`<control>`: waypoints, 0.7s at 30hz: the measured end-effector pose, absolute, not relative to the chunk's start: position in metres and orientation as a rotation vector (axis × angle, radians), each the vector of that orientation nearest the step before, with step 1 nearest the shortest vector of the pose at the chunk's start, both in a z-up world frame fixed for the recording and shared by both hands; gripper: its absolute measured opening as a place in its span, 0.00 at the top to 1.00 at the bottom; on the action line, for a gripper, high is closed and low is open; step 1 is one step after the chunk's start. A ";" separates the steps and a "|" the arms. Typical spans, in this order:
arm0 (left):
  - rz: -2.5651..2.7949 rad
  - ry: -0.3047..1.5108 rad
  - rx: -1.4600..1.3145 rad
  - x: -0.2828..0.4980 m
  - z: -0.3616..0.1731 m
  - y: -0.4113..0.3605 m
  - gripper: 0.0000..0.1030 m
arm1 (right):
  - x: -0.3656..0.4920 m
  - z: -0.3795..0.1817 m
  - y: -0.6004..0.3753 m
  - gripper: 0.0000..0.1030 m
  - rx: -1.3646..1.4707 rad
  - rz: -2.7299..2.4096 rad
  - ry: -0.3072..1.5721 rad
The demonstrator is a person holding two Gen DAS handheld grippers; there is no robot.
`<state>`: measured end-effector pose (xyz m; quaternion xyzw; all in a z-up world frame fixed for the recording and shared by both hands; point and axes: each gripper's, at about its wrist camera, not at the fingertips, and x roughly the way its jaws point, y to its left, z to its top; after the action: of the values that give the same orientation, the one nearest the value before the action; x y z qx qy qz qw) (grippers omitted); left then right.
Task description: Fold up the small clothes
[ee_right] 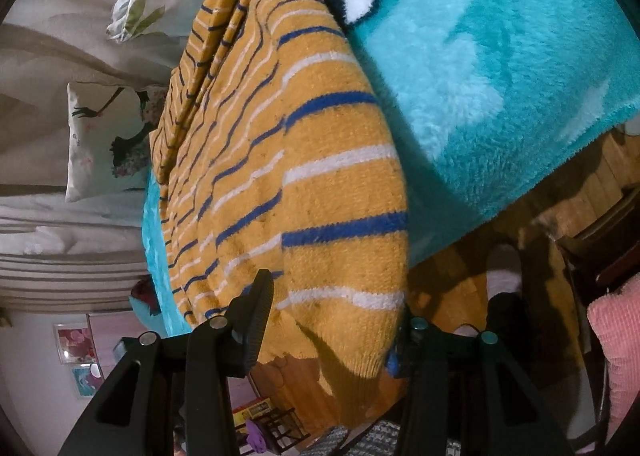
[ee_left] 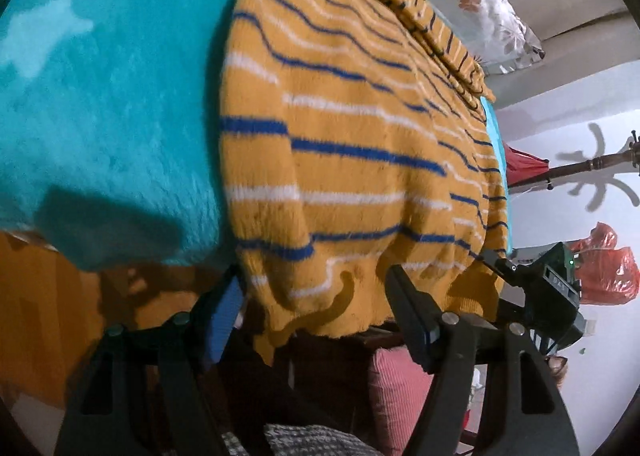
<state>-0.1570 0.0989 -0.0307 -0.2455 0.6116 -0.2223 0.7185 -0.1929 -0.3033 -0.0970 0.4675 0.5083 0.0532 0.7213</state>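
Note:
A mustard-yellow knitted sweater (ee_left: pixel 360 144) with blue and white stripes lies flat on a teal fleece blanket (ee_left: pixel 100 116), its hem hanging over the near edge. My left gripper (ee_left: pixel 316 308) stands open at the hem's left part, with the wavy hem edge between its fingers (ee_left: pixel 412 316) and the pads apart from the knit. In the right wrist view the same sweater (ee_right: pixel 304 160) stretches away, a sleeve folded over its far side. My right gripper (ee_right: pixel 332 320) is open around the hem's right corner, the fabric loose between its fingers (ee_right: pixel 256 316).
Floral pillows (ee_left: pixel 492 8) and a grey striped cover (ee_right: pixel 60 272) lie beyond the sweater. A wooden floor (ee_left: pixel 40 316) runs below the blanket edge. A coat stand (ee_left: pixel 592 164), red plastic bags (ee_left: pixel 604 272), a pink cushion (ee_right: pixel 616 336) and a socked foot (ee_right: pixel 504 272) are nearby.

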 end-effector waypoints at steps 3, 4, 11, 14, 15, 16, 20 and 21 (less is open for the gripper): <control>-0.513 1.345 -0.492 -0.161 -0.020 0.094 0.47 | -0.193 -0.095 -0.300 0.52 1.015 0.113 1.125; -0.505 1.351 -0.457 -0.161 -0.016 0.092 0.77 | -0.194 -0.094 -0.298 0.61 1.011 0.112 1.123; -0.518 1.285 -0.461 -0.168 0.027 0.111 0.91 | -0.205 -0.060 -0.290 0.88 0.961 0.134 1.093; -0.518 1.229 -0.484 -0.167 0.050 0.124 0.91 | -0.212 -0.039 -0.292 0.89 0.977 0.156 1.042; -0.515 1.211 -0.495 -0.164 0.058 0.128 0.91 | -0.213 -0.031 -0.293 0.89 0.993 0.166 1.016; -0.511 1.191 -0.509 -0.160 0.065 0.133 0.91 | -0.213 -0.027 -0.293 0.89 1.004 0.172 1.001; -0.509 1.130 -0.543 -0.136 0.091 0.141 0.91 | -0.205 -0.005 -0.297 0.90 1.059 0.199 0.918; -0.500 1.115 -0.545 -0.127 0.098 0.142 0.91 | -0.201 0.001 -0.297 0.90 1.058 0.205 0.905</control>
<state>-0.1271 0.1420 0.0977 -0.2527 0.5170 -0.2319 0.7843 -0.2008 -0.2966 0.0005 0.4866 0.4162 0.0941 0.7623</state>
